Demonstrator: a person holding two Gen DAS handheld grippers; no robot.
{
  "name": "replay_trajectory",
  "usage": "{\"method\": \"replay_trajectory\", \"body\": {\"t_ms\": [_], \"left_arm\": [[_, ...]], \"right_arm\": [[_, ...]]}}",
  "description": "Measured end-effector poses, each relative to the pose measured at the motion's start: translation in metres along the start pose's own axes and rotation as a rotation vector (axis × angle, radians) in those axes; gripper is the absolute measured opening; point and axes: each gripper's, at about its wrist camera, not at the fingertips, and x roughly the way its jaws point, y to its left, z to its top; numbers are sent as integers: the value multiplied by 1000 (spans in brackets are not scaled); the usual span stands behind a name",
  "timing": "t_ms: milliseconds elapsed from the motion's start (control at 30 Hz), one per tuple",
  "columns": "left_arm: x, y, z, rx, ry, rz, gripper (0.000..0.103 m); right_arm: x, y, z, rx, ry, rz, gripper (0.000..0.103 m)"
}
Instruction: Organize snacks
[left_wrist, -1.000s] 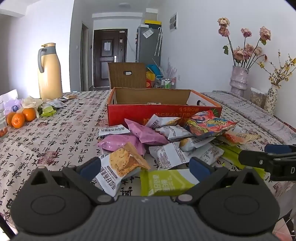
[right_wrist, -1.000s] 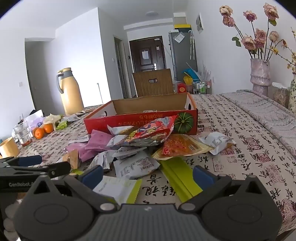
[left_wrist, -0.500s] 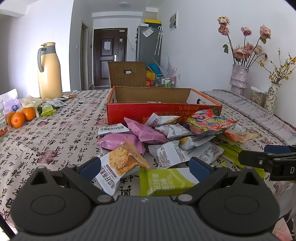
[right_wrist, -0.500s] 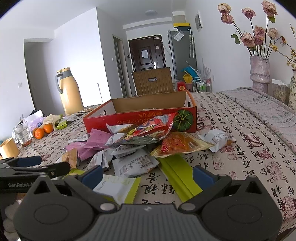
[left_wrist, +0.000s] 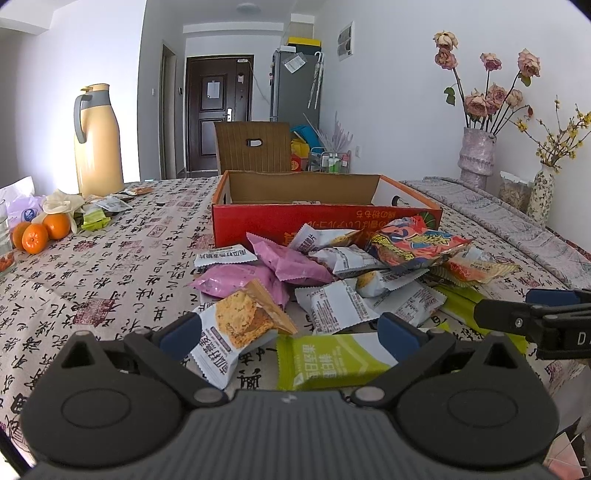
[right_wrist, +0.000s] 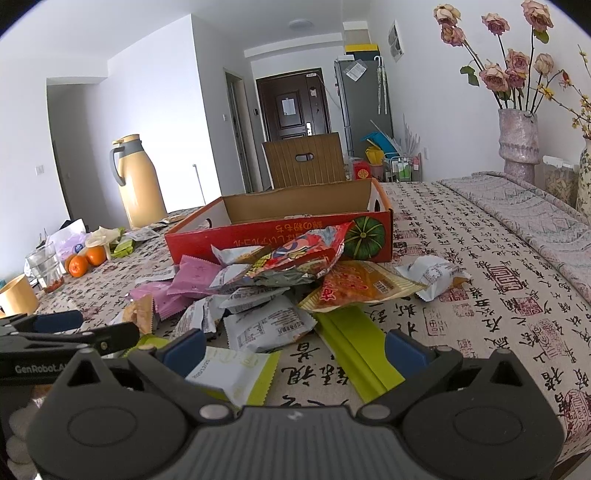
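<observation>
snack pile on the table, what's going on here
A person is holding a two-finger gripper in each hand over a heap of snack packets that lies on the table in front of a red cardboard box. Both the left gripper and the right gripper are open and hold nothing. A green-and-white packet lies nearest the left gripper. The box looks almost empty, so the sorting has barely started. Oranges and a thermos jug stand off to the side.

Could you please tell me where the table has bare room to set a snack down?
Bare cloth lies between the oranges and the snack pile, and right of the red box. The box floor looks mostly bare. Directly before the box it is crowded.
</observation>
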Motion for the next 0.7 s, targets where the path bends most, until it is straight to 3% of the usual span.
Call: {"method": "replay_trajectory", "body": {"t_ms": [700], "left_arm": [[0, 0, -1, -2, 2, -1, 103]], "right_arm": [[1, 1, -2, 1, 2, 0, 103]]}}
